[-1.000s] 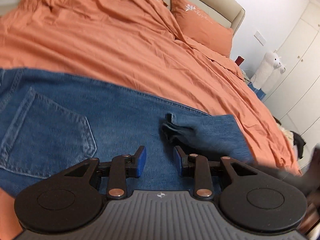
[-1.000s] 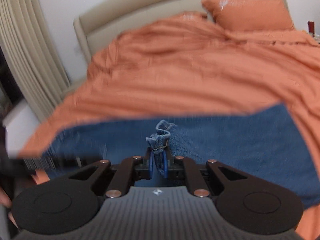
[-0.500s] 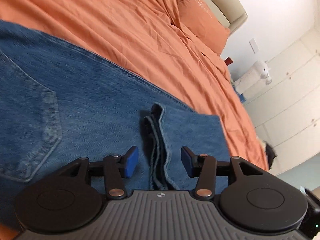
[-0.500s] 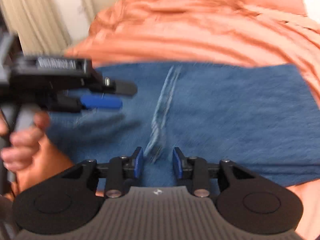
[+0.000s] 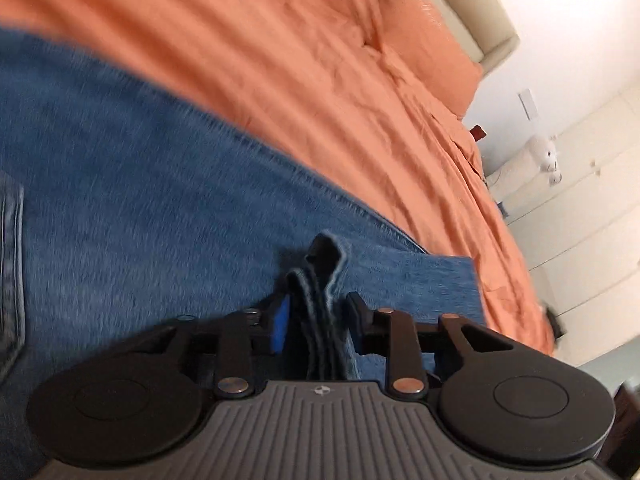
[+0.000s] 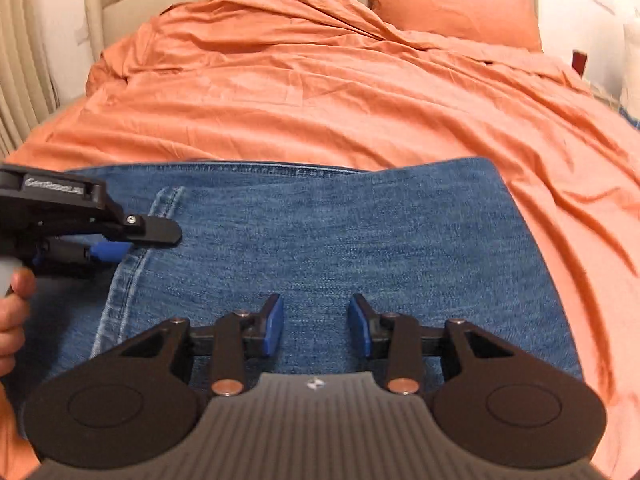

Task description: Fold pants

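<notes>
Hem edge taken by the left claw while the right claw is held released above the denim.

The pants [image 6: 320, 232] are laid flat on the bed [image 6: 320, 92], one end already doubled over so that a hem [image 5: 320, 280] stands up in a ridge. That ridge is straddled by the left claw [image 5: 318, 322], whose jaws are closing on it, probably so that the layers can be lifted together for the next fold; whether the pads already press is not clear. The right claw [image 6: 316, 324] is kept apart with nothing between its jaws, poised over bare cloth, seemingly so that a second corner can be gripped to match.
</notes>
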`<move>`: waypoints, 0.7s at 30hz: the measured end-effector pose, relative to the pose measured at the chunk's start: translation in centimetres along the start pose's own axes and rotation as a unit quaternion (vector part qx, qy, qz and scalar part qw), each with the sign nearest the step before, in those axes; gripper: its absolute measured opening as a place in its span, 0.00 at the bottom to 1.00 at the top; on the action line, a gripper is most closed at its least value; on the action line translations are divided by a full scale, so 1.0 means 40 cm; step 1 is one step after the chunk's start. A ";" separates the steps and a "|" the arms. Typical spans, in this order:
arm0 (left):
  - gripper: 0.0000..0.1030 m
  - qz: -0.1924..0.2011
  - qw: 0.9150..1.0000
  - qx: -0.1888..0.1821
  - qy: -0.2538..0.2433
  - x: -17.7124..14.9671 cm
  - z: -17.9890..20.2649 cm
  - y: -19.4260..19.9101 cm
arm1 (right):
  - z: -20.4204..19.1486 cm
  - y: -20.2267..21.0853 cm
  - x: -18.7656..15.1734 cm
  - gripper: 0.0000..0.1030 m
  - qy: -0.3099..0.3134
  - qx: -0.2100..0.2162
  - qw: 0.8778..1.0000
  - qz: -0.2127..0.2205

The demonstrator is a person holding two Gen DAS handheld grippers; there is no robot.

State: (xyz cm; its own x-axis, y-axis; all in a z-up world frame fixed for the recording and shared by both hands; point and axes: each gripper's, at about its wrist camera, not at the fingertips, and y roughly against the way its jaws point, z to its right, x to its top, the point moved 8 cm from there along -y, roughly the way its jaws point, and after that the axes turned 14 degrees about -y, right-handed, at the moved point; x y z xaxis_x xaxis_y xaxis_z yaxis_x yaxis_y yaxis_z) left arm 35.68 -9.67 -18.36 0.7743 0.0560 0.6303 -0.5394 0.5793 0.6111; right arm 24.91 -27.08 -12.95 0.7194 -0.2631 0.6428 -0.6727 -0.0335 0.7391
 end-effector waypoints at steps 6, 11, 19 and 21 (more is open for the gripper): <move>0.07 0.066 0.992 0.024 -0.105 0.034 0.087 0.066 | -0.008 -0.002 -0.005 0.34 0.019 -0.002 1.000 -0.005; 0.07 0.101 0.967 0.061 -0.227 0.049 0.193 0.113 | -0.012 0.017 0.006 0.34 0.025 0.002 1.000 0.009; 0.10 0.025 0.971 0.122 -0.205 -0.007 0.080 0.008 | -0.018 -0.014 -0.012 0.34 0.037 -0.004 0.999 -0.009; 0.12 0.013 0.970 0.128 -0.206 -0.021 0.065 -0.008 | -0.021 -0.020 -0.018 0.35 0.045 -0.008 0.999 -0.010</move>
State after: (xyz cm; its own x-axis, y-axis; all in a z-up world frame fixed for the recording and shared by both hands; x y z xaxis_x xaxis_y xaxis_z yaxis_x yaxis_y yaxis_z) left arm 34.35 -12.01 -17.83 0.5897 -0.2918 0.7531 -0.6630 0.3577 0.6577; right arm 25.06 -26.05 -13.82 0.7459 -0.1745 0.6428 -0.6556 -0.0224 0.7547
